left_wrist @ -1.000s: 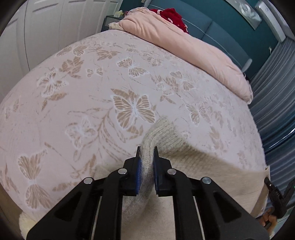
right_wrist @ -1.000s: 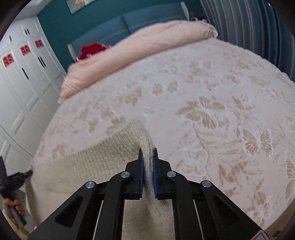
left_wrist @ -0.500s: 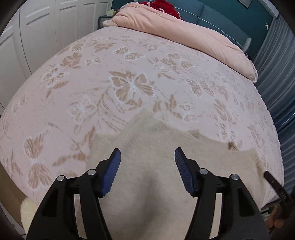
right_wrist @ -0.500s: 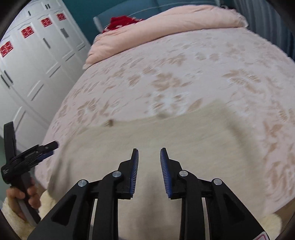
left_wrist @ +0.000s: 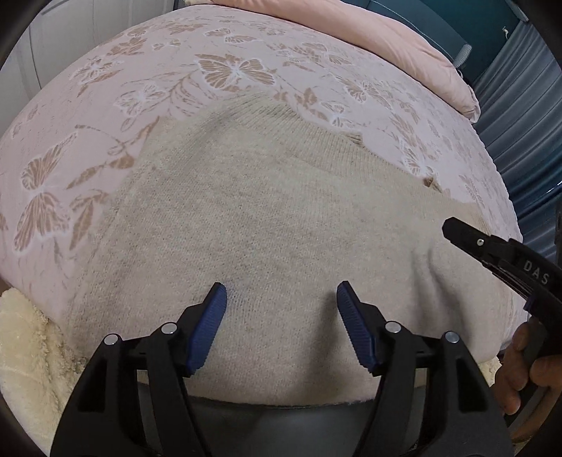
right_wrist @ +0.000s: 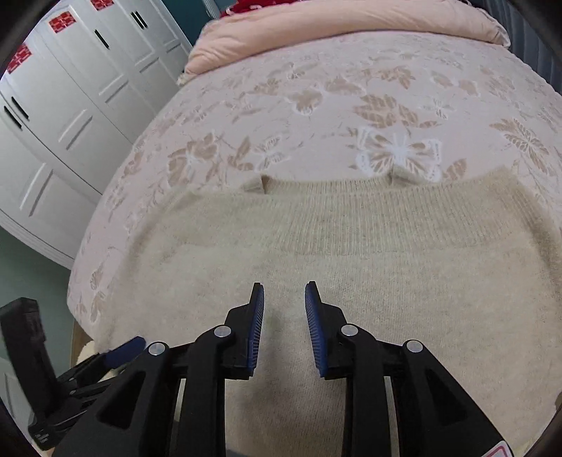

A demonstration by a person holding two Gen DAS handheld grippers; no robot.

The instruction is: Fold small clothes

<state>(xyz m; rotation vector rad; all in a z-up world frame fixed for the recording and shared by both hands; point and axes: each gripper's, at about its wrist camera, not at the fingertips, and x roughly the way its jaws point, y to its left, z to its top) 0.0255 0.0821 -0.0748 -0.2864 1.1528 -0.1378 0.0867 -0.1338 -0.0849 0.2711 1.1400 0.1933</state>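
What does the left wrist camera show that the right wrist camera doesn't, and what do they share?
Only the left wrist view shows the grey-blue pleated curtain and the person's hand holding the right claw.

Only the right wrist view shows the white panelled wardrobe doors with red stickers.

Both show the cream knitted sweater lying flat on the pink butterfly-print bedspread, the rolled pink duvet, and the left claw, with neither claw gripping the knit.

A bed (left_wrist: 105,147) fills both views, covered by a pink bedspread (right_wrist: 351,105) patterned with tan butterflies and leaves. A folded pink quilt (right_wrist: 333,28) lies across its far end. White wardrobe doors (right_wrist: 70,116) with red stickers stand beside it. A fluffy cream rug (left_wrist: 24,344) lies at the bed's near corner, and grey-blue curtains (left_wrist: 520,133) hang at the other side.
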